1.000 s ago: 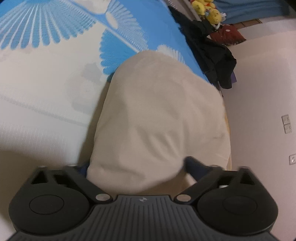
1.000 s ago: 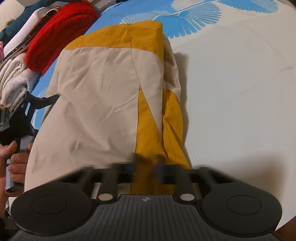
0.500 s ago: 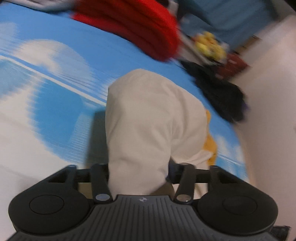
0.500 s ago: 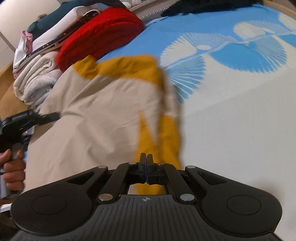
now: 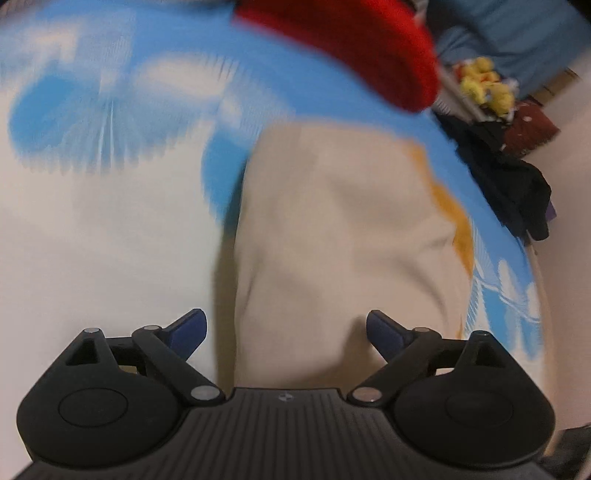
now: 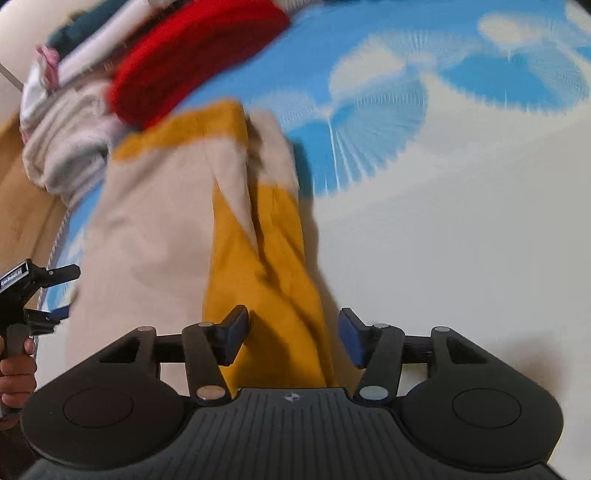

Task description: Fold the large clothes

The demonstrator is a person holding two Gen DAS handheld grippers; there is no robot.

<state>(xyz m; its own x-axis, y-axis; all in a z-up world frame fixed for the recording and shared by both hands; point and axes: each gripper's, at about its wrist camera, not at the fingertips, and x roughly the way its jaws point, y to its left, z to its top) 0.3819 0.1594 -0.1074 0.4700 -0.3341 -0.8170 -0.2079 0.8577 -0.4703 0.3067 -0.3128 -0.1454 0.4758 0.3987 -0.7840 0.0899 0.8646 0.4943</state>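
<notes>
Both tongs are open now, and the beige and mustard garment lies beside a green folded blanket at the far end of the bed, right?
Not quite: the folded blanket is red, not green, as the right wrist view shows. The rest holds: the left tongs and right tongs both stand open, and the beige and mustard garment lies on the bed close beside it.

Beige-and-mustard garment point(image 6: 166, 236); blue-white, seemingly fan-patterned sheet point(image 6: 443, 184)

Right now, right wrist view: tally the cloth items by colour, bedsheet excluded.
Beige and mustard garment: 1
Red folded item: 1
Teal folded item: 1
White or pale folded items: at least 2; blur hides the exact number
Total: at least 5
</notes>
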